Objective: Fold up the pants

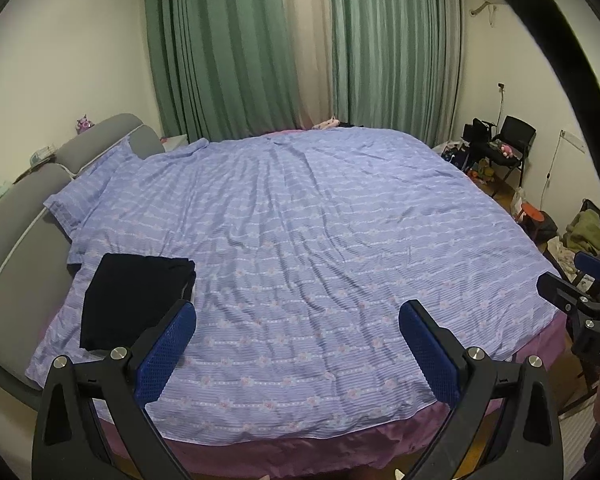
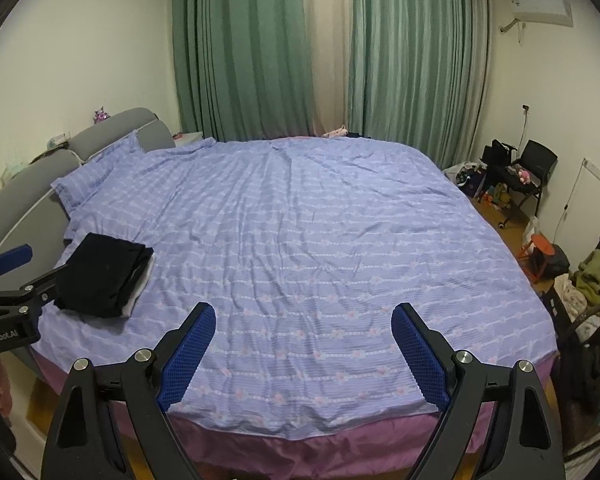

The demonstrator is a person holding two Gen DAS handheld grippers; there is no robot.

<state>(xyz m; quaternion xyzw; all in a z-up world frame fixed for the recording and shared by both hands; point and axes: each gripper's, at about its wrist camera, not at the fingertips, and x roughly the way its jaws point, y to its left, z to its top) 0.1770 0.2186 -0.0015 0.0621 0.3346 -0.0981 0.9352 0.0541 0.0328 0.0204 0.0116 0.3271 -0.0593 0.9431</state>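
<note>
Black pants lie folded in a neat stack on the purple striped bed cover, at the near left by the headboard. They show in the right wrist view too, on top of a white layer. My left gripper is open and empty, held above the bed's near edge, just right of the pants. My right gripper is open and empty above the near edge, further right. Each gripper shows at the edge of the other's view.
A grey padded headboard runs along the left. Green curtains hang behind the bed. A black chair with bags and clutter stands at the right wall, with a red stool and clothes piles on the floor.
</note>
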